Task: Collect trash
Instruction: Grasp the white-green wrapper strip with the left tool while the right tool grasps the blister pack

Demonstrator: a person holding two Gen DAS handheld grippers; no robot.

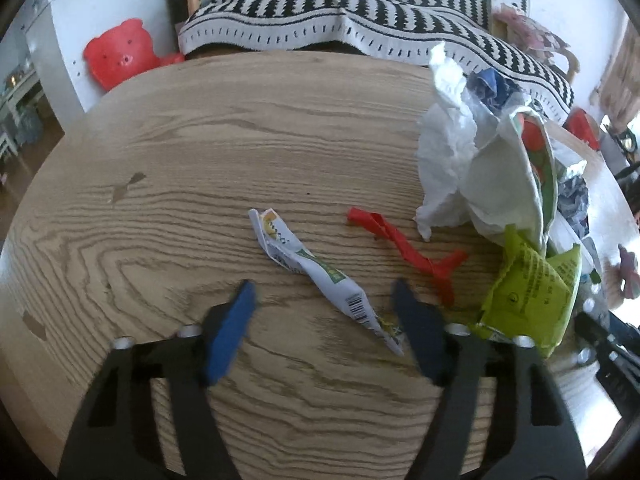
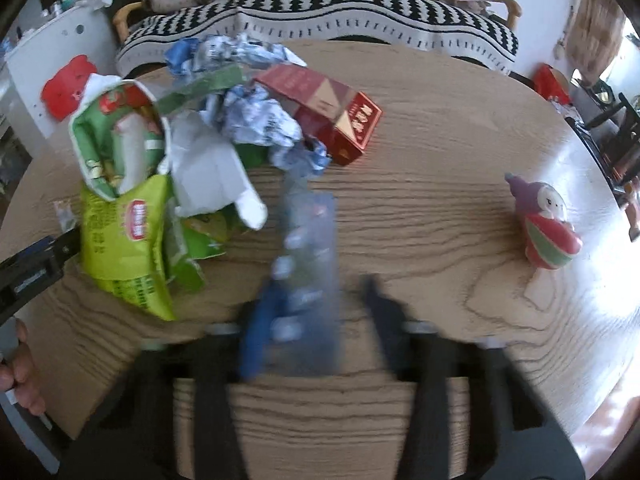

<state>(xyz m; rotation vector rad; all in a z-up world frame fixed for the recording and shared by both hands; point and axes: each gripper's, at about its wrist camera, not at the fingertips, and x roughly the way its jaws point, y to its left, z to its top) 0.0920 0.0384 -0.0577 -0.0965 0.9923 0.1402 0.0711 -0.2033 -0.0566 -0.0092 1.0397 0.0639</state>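
In the left wrist view, the left gripper (image 1: 324, 300) sits low in the frame with its blue pads apart, straddling the near end of a twisted white wrapper (image 1: 316, 272) that lies flat on the wooden table (image 1: 160, 184). No pad presses on it yet. To do this well, the pads should drop until they bracket the wrapper's narrow middle, then pinch across the twist, not along it. Just right of centre lies a red plastic strip (image 1: 404, 248), and at the right edge the trash pile (image 1: 500, 184).

In the right wrist view, the right gripper (image 2: 316, 304) is blurred; a clear plastic wrapper (image 2: 308, 248) runs up between its fingers, but whether they clamp it I cannot tell. Farther up sit a red carton (image 2: 332, 116) and crumpled foil (image 2: 260, 120).
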